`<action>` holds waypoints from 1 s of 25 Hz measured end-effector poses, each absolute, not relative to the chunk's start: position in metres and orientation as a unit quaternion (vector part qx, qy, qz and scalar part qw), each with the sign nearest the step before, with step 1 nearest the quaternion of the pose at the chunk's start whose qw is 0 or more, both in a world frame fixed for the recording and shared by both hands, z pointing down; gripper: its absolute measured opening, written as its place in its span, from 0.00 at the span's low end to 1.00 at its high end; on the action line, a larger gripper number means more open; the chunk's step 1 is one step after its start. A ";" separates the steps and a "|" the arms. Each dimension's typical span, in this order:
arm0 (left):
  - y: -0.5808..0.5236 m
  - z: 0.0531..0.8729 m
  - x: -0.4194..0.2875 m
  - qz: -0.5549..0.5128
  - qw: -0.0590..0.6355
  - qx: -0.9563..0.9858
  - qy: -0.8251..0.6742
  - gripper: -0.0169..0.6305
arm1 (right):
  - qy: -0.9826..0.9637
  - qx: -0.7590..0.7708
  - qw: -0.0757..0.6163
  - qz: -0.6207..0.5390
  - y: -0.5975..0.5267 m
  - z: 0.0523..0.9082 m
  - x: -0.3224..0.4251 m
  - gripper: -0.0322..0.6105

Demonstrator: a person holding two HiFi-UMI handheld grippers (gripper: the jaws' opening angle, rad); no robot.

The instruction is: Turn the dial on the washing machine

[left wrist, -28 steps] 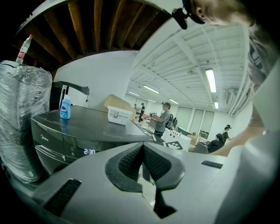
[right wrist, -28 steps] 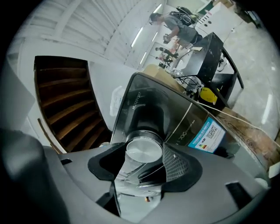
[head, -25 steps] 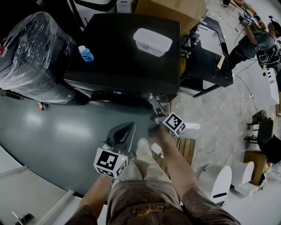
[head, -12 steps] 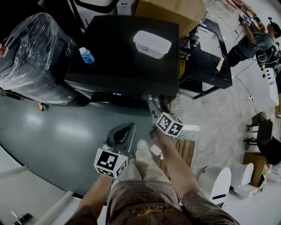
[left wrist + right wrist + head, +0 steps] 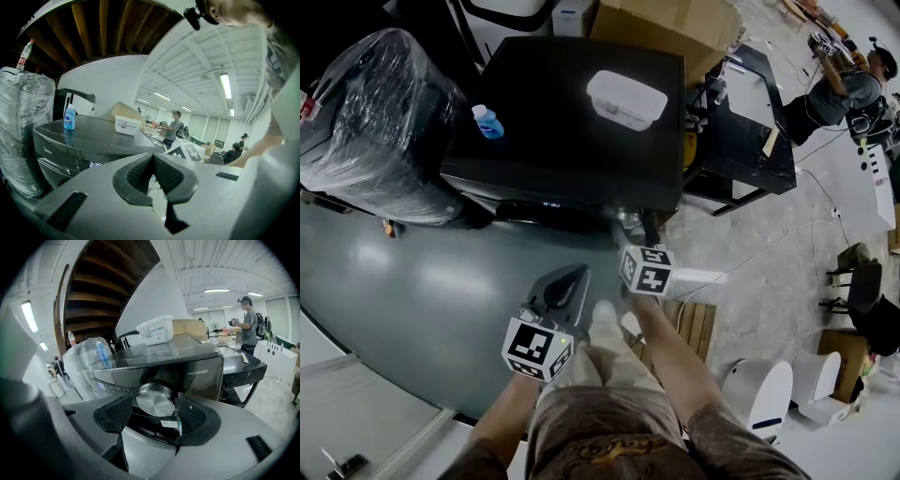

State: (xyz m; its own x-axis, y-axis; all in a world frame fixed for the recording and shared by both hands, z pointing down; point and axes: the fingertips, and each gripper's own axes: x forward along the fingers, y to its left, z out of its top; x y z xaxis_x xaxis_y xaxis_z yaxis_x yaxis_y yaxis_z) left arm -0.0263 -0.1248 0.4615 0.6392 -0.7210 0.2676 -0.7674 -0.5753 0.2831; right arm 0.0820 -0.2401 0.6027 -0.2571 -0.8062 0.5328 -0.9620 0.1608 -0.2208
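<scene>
The black washing machine stands in front of me, its top seen from above in the head view. Its round silver dial sits on the front panel at the right end. My right gripper is shut on the dial, with one ribbed pad against each side. In the head view the right gripper reaches under the machine's front edge and hides the dial. My left gripper hangs lower and to the left, away from the machine. The left gripper is shut, pads together, with nothing between them.
A blue bottle and a white plastic container rest on the machine's top. A plastic-wrapped bulky object stands at the left. At the right are a black table and a person. A wooden pallet lies under my right arm.
The right gripper has rolled about the dial while shut on it, its marker cube swinging left. The left gripper has stayed where it was.
</scene>
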 end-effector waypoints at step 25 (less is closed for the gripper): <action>-0.126 0.467 -0.031 0.067 0.193 0.883 -0.422 0.01 | -0.691 0.584 -0.028 0.426 -0.238 0.615 0.091 0.46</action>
